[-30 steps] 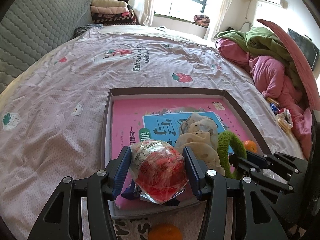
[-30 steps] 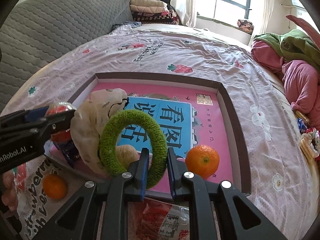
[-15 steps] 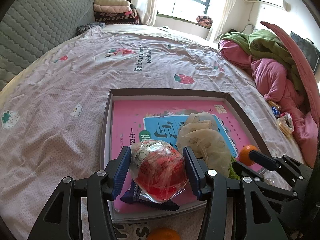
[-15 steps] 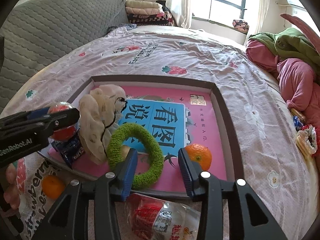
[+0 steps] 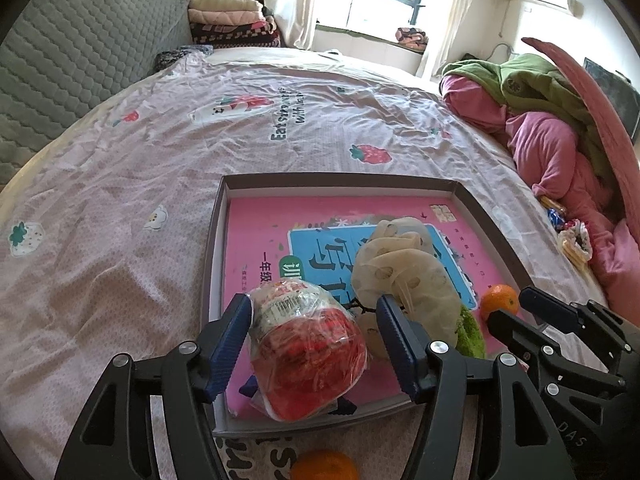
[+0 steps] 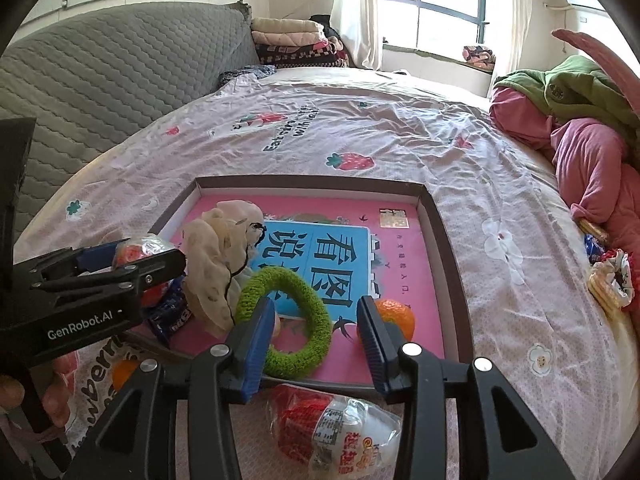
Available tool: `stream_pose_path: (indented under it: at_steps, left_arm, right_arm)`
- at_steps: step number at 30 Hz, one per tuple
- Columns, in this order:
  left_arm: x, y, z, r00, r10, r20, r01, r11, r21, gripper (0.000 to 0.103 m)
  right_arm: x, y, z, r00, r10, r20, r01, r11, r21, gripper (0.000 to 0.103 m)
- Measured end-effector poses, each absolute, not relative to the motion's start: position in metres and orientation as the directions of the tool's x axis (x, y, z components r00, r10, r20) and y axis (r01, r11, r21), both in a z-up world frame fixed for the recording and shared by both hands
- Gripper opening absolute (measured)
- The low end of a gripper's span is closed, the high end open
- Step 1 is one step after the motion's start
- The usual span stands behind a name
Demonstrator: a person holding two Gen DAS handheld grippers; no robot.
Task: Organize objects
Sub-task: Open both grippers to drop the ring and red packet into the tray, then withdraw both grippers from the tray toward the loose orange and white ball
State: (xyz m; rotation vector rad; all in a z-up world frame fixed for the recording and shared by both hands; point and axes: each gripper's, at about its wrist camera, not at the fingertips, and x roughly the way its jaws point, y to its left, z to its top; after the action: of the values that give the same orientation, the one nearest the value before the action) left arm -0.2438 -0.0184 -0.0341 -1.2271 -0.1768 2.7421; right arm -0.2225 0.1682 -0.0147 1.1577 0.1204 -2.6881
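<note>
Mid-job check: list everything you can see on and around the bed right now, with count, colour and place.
box: 1, brown rim, on the bed sheet
book: 1, pink and blue, flat inside the box
red snack bags: 2; one at the box's near-left corner, one on the sheet before the box
lotus-root slices: 1 bunch, cream, on the book
knitted ring: 1, green, on the book
oranges: 2; one in the box, one on the sheet outside
blue packet: 1, dark, under the boxed snack bag
clothes pile: 1, pink and green, bed's right side
left hand-held gripper: black, blue pads, jaws opening around a snack bag
right hand-held gripper: black, blue pads, open over the ring
</note>
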Motion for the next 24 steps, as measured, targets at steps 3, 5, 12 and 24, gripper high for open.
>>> stream_pose_path:
  at_steps: [3,5,12,24]
  left_arm:
    - [-0.242,-0.019,-0.031,-0.663,0.169,-0.729,-0.073,-0.984,-0.161,0.067]
    - [-0.240,-0.020,-0.028,-0.668,0.172,-0.724,-0.074,-0.983,-0.165,0.067]
    - [-0.233,-0.019,-0.016,-0.685,0.169,-0.708,-0.077,-0.984,-0.161,0.071]
    - [-0.225,-0.015,0.004,-0.712,0.173,-0.681,-0.090,-0.984,-0.156,0.071]
  right_arm:
    - [-0.221,0.168,-0.014,-0.668,-0.163,-0.726,0.228,-0.974,0.009,0.043]
    - [-0.219,0.168,-0.013,-0.671,-0.164,-0.724,0.228,-0.974,0.009,0.043]
    - [-0.214,0.170,-0.004,-0.680,-0.168,-0.714,0.228,-0.974,0.012,0.043]
    - [-0.204,0.175,0.009,-0.695,-0.173,-0.697,0.228,-0.974,0.013,0.043]
